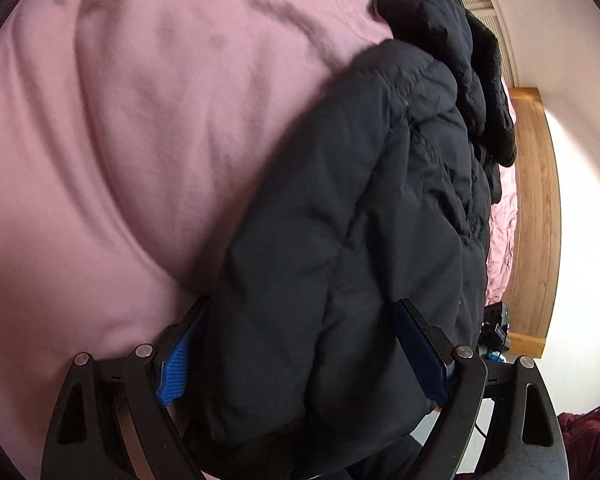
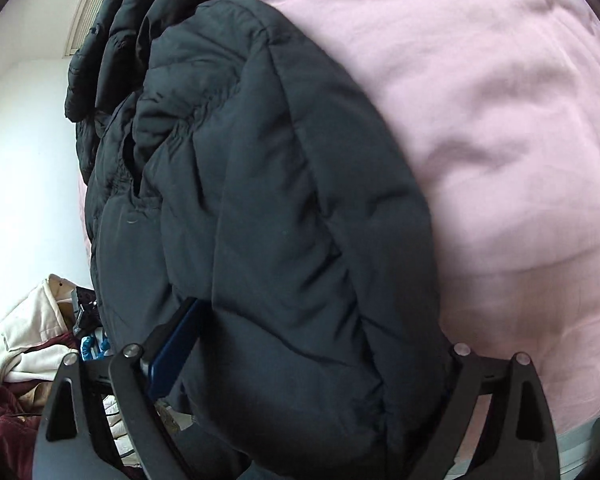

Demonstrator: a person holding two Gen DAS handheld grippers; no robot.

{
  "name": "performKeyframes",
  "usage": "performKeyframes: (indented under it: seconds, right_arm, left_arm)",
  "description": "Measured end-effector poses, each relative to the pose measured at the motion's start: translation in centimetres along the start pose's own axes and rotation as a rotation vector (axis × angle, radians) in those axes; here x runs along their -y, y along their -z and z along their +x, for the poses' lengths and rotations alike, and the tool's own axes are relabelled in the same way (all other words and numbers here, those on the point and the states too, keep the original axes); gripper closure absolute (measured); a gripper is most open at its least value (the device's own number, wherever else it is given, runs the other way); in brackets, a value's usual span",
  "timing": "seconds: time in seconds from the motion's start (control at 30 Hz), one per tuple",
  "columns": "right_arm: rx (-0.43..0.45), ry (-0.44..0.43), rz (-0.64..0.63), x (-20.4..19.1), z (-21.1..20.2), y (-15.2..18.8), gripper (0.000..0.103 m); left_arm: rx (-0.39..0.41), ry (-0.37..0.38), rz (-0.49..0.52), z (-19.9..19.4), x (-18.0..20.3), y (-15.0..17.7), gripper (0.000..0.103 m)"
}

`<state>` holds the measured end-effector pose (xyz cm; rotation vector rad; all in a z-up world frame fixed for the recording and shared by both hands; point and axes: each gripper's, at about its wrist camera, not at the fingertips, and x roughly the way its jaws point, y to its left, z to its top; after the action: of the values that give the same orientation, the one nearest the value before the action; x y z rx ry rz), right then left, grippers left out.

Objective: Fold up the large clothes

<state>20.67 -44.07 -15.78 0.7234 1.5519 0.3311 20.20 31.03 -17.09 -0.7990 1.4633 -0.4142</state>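
Left wrist view: left gripper (image 1: 300, 352) and right gripper (image 2: 300, 360) stand wide, each clasping the bulky black jacket (image 1: 360, 220) — pink bedding (image 1: 120, 140) beneath, wooden bedframe (image 1: 536, 200) beyond.

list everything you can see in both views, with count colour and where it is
puffer jacket: one, black, lying on the bed, bulky fold between both sets of jaws
bed cover: one, pink, under the jacket
bed frame: one, wooden, along the bed's edge
wall: white, behind the bed
clothes pile: cream and maroon garments, count unclear, beside the bed
left gripper: one, black with blue pads, jaws wide around the jacket
right gripper: one, black, one blue pad showing, jaws around the jacket
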Motion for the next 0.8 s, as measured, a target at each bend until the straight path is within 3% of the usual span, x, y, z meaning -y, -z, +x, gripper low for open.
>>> performKeyframes:
  seconds: [0.13,0.4,0.47,0.53,0.63,0.73,0.8]
  right_arm:
    - [-0.007,0.004,-0.003,-0.7,0.3,0.2,0.010]
    - [-0.010,-0.029,0.023,-0.6,0.7,1.2,0.033]
    - [-0.008,-0.045,0.022,-0.9,0.7,1.1,0.046]
    - [-0.017,-0.063,0.017,-1.1,0.8,1.3,0.053]
    - [-0.036,-0.077,0.018,-1.5,1.1,1.7,0.054]
    - [-0.039,-0.065,0.011,-1.9,1.1,1.6,0.057]
    - [-0.038,-0.055,-0.002,-2.4,0.9,1.5,0.065]
  left_arm:
    - [0.001,0.023,-0.004,0.5,0.8,1.1,0.015]
    - [-0.010,0.053,-0.037,0.7,1.6,2.8,0.030]
    - [-0.013,0.064,-0.047,0.7,1.5,3.3,0.036]
    - [-0.022,0.071,-0.052,0.9,1.7,3.7,0.042]
    - [-0.029,0.077,-0.078,1.4,2.0,4.3,0.046]
    - [-0.024,0.058,-0.084,1.6,2.4,4.2,0.057]
    - [-0.006,0.045,-0.079,1.2,2.9,4.2,0.075]
